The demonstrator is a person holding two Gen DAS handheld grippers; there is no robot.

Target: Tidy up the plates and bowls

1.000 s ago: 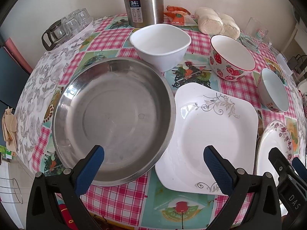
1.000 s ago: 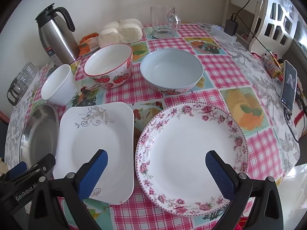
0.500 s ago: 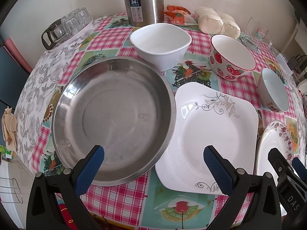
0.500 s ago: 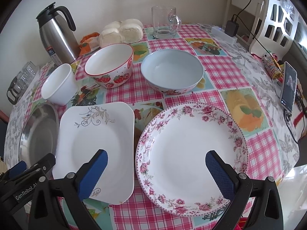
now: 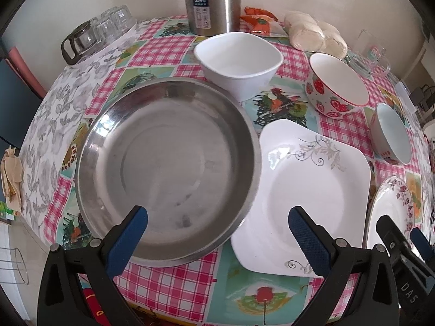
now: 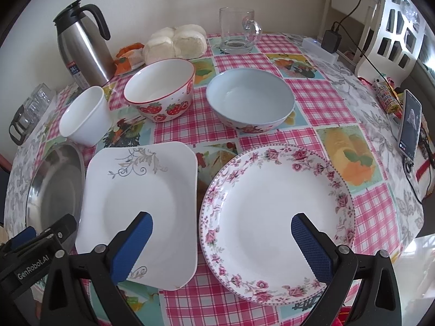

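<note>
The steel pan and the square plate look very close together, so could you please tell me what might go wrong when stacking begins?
1. The steel pan rim seems to overlap the square white plate edge; lifting the plate first could tip or scrape the pan.
2. The floral plate lies near the table's front edge; a nudge from the open right gripper might push it off.
3. The phone and its cable sit near the table's right edge and could be snagged.

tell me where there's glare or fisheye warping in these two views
Left wrist view: window glare streaks the steel pan rim, and the table edges bow with fisheye distortion. Right wrist view: soft even light, the lower right corner blown out white, dark vignette in the corners.
</note>
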